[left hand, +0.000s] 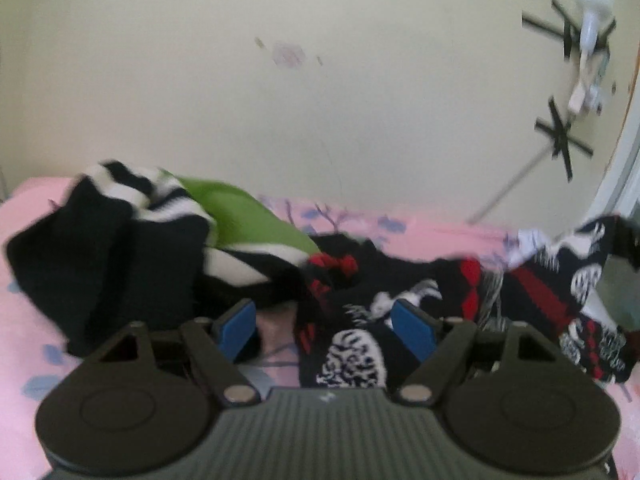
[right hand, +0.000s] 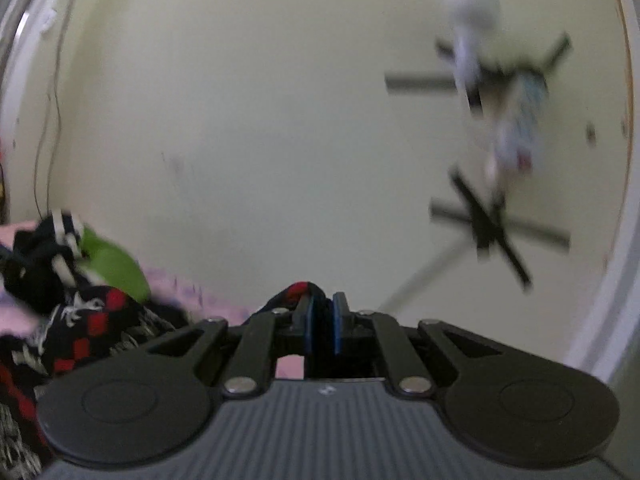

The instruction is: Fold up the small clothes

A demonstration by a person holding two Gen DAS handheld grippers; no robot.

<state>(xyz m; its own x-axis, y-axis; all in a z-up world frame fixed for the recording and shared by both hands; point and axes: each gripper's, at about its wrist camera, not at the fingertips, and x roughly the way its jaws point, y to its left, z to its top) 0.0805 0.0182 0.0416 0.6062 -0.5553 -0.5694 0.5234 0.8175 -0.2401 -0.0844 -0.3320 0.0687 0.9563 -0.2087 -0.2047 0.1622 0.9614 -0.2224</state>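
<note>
A black knit garment with red and white patterns (left hand: pixel 460 300) lies stretched across the pink bedsheet (left hand: pixel 24 320). My left gripper (left hand: pixel 324 320) hovers open over its near part, blue pads wide apart and nothing pressed between them. In the right wrist view my right gripper (right hand: pixel 323 316) is shut on an edge of the patterned garment (right hand: pixel 298 294), which trails away to the left (right hand: pixel 80 328). A pile of black, striped and green clothes (left hand: pixel 120 248) lies at the left. Both views are blurred.
A cream wall (left hand: pixel 320 100) rises right behind the bed. A white device held on by black tape crosses (left hand: pixel 592 40) hangs at the wall's right, with a thin rod below it. A white frame edge (left hand: pixel 624 168) runs down the far right.
</note>
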